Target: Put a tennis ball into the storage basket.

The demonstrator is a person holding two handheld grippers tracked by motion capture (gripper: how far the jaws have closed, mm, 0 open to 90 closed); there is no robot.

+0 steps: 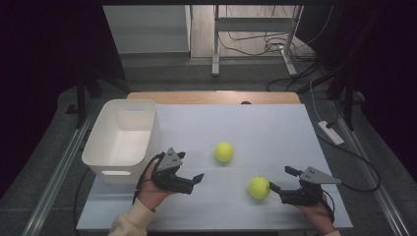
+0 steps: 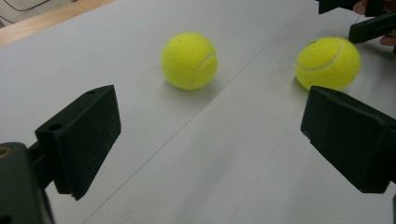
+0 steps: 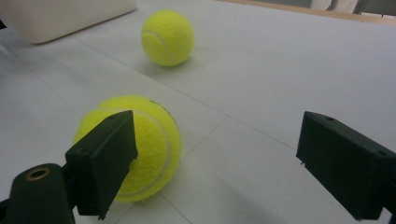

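Two yellow tennis balls lie on the white table top [image 1: 275,132]. The far ball [image 1: 223,152] [image 2: 189,60] [image 3: 167,37] rests near the middle. The near ball [image 1: 258,188] [image 2: 328,63] [image 3: 140,144] sits just left of my right gripper [image 1: 282,179] [image 3: 224,163], which is open; the ball is partly behind its left jaw and nothing is gripped. My left gripper [image 1: 192,167] [image 2: 210,135] is open and holds nothing, low over the table beside the white bin [image 1: 123,140] and aimed toward both balls.
The white bin [image 3: 60,16] stands at the table's left edge with nothing visible inside. A wooden strip [image 1: 214,97] runs along the table's far edge. Cables and a power strip [image 1: 330,132] lie on the floor to the right.
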